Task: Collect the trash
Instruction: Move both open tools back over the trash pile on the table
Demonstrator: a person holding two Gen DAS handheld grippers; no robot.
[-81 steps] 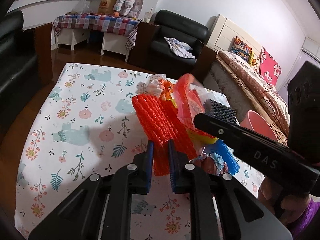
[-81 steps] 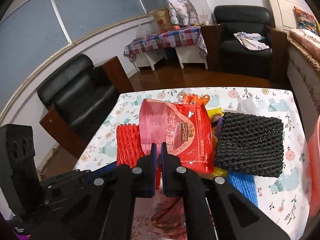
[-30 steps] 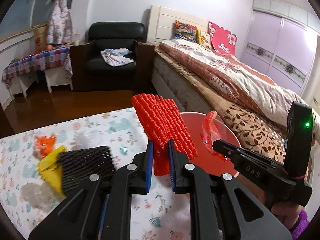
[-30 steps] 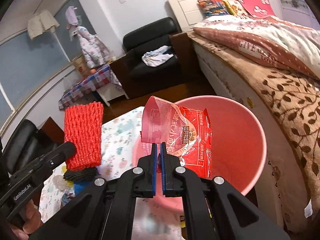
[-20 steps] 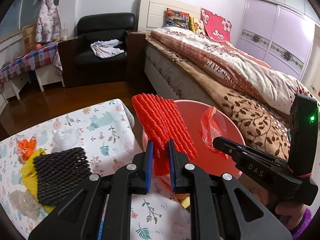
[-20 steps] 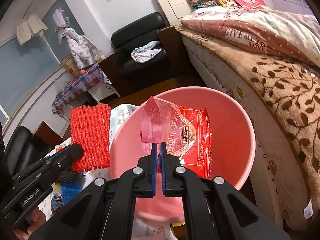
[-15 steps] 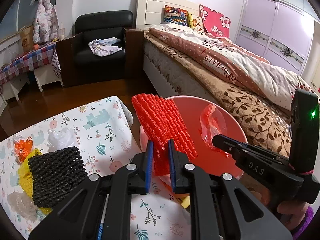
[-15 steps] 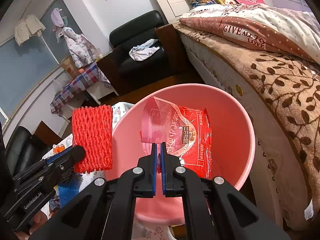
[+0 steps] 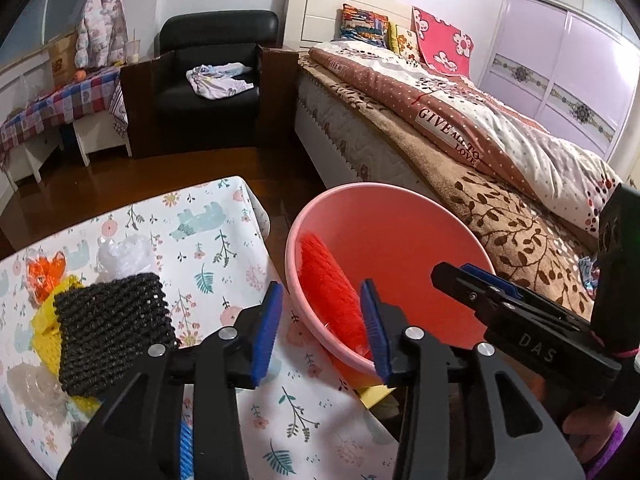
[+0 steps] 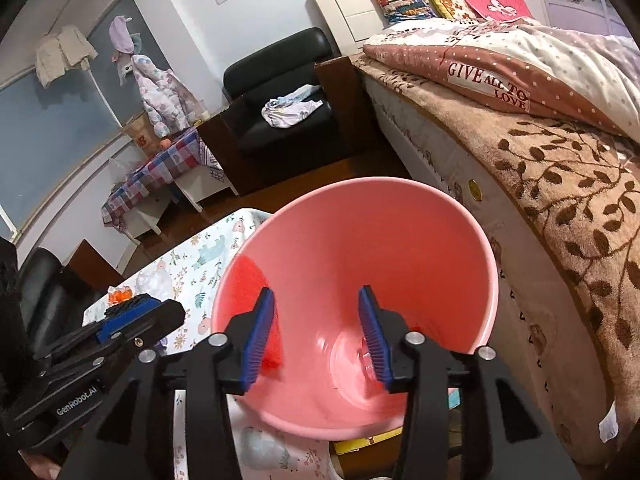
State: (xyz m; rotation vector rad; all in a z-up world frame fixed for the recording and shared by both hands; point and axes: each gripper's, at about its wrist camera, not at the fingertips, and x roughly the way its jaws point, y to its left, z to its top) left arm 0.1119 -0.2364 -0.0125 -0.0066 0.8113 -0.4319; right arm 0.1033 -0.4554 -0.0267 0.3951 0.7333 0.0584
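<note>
A pink bin (image 9: 404,216) (image 10: 440,208) stands beside the table, by the bed. The red foam net (image 9: 328,284) (image 10: 256,284) lies inside it against the left wall. The red snack wrapper (image 10: 370,356) shows only partly at the bin's bottom, behind a finger. My left gripper (image 9: 320,328) is open and empty over the bin's near rim. My right gripper (image 10: 316,336) is open and empty above the bin's mouth. On the table lie a black foam net (image 9: 112,328), yellow netting (image 9: 44,320), an orange scrap (image 9: 46,268) and a clear plastic piece (image 9: 124,256).
The table has a floral cloth (image 9: 208,240) and its edge meets the bin. The bed (image 9: 500,168) is just right of the bin. A black armchair (image 9: 212,76) and a small checked table (image 9: 52,100) stand at the back. A yellow item (image 9: 374,394) lies under the bin.
Both grippers opened. The red foam net dropped from the left gripper into the bin, and the red wrapper dropped from the right gripper to the bin's bottom.
</note>
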